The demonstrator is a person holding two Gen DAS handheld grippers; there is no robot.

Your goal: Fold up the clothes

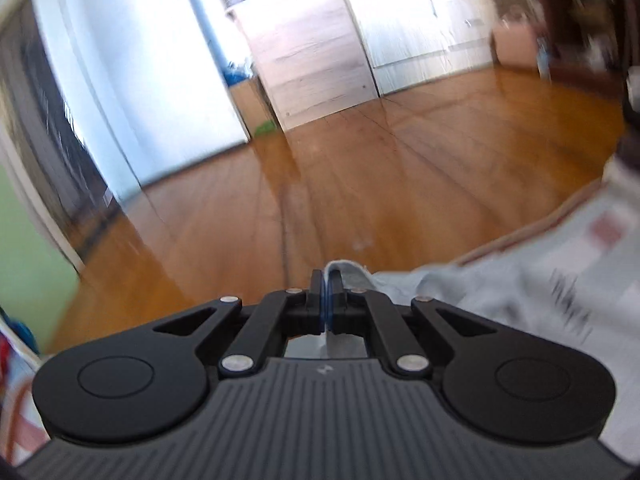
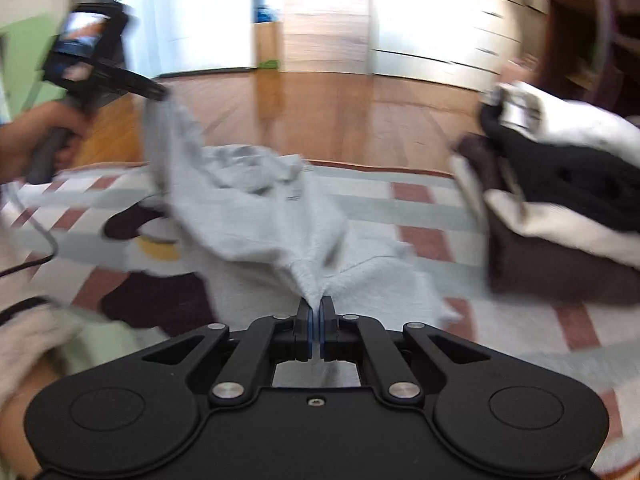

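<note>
The right wrist view alone shows both tools: the right gripper [image 2: 317, 312] pinches a fold of the grey garment [image 2: 256, 220], and the left gripper [image 2: 154, 92], held in a hand [image 2: 38, 136] at upper left, grips another corner, lifting it off the striped rug [image 2: 432, 224]. A pile of clothes [image 2: 560, 184] sits at right. The left wrist view shows only its own jaws closed on a grey edge [image 1: 338, 270], with cloth trailing right. Beyond lie a wood floor [image 1: 360, 168] and pale cabinets [image 1: 420, 20]. Blur smears the rug's pattern and the pile's items.
</note>
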